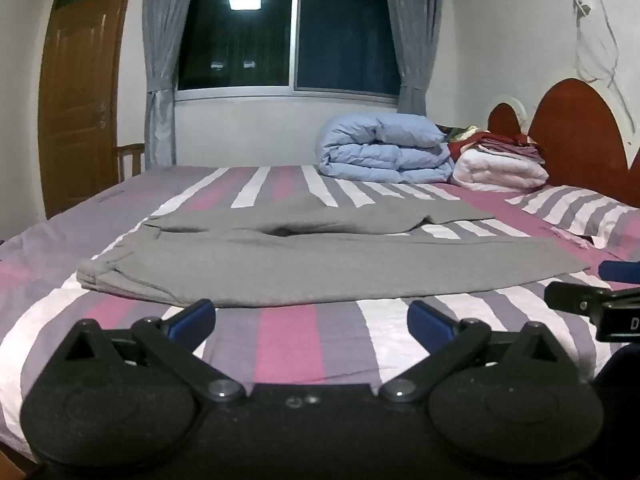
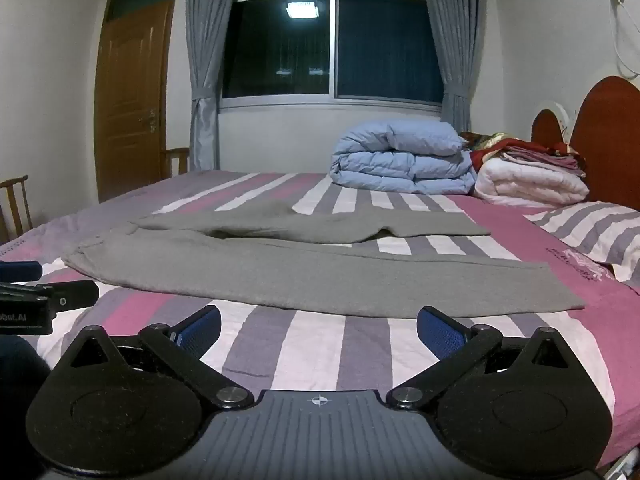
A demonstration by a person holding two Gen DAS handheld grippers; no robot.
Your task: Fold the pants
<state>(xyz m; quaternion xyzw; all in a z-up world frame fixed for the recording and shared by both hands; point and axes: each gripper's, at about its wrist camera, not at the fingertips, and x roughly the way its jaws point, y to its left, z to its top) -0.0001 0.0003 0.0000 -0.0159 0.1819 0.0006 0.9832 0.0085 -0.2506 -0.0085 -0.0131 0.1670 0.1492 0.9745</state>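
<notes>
Grey pants (image 1: 320,268) lie spread flat on the striped bed, waist at the left, two legs running to the right; they also show in the right wrist view (image 2: 320,276). My left gripper (image 1: 312,320) is open and empty, just short of the near leg's edge, toward the waist end. My right gripper (image 2: 320,326) is open and empty, just short of the near leg's edge, toward the cuff end. The right gripper shows at the right edge of the left wrist view (image 1: 600,304). The left gripper shows at the left edge of the right wrist view (image 2: 36,300).
A folded blue duvet (image 1: 384,152), a white quilt (image 1: 500,172) and stacked clothes sit at the far side by the red headboard (image 1: 576,128). A striped pillow (image 1: 580,208) lies at the right. A wooden door (image 1: 76,100) and a chair (image 2: 16,204) stand at the left.
</notes>
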